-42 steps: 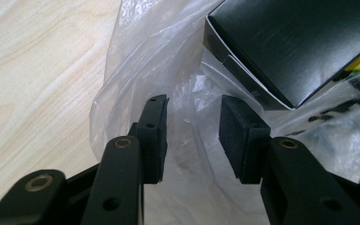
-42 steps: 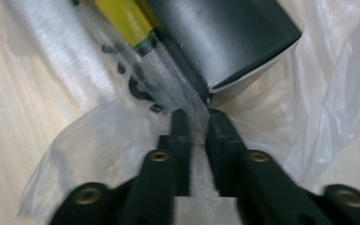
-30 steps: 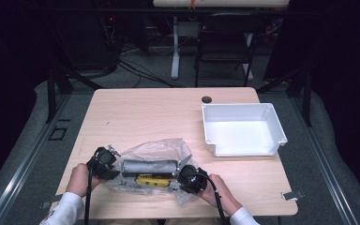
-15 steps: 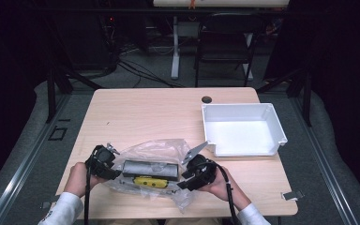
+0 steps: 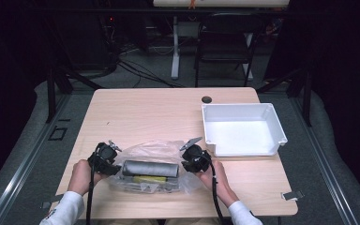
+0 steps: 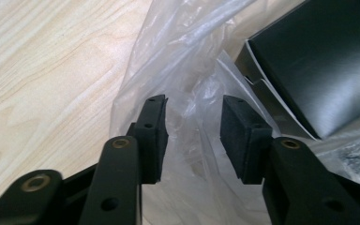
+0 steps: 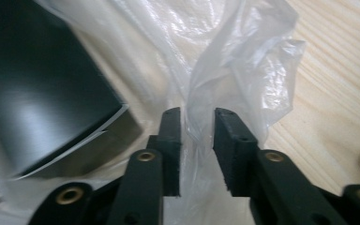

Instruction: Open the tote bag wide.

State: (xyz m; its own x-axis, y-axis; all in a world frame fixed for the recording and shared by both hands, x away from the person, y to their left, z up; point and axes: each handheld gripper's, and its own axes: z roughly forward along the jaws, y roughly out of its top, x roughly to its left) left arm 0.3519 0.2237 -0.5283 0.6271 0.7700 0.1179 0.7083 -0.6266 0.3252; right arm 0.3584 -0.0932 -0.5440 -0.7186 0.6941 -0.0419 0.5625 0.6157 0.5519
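Note:
A clear plastic bag (image 5: 155, 151) lies on the near part of the wooden table (image 5: 159, 117). Inside it are a dark grey roll (image 5: 150, 168) and a yellow item (image 5: 148, 179). My left gripper (image 5: 114, 165) is at the bag's left end, my right gripper (image 5: 187, 161) at its right end. In the left gripper view the gripper (image 6: 192, 101) is open with loose plastic (image 6: 187, 61) between the pads, and the roll (image 6: 318, 61) is beyond. In the right gripper view the gripper (image 7: 198, 112) has a narrow gap with a fold of the bag (image 7: 234, 61) in it. Both pairs of jaws have just been closing.
A white tray (image 5: 274, 124) stands at the right of the table, close to my right gripper. A small dark round thing (image 5: 206, 99) lies near the far edge. A metal clip (image 5: 290, 194) sits at the near right corner.
My right gripper has shifted away from the person, up along the bag's right end. The bag's right side has lifted a little. The left hand has barely moved.

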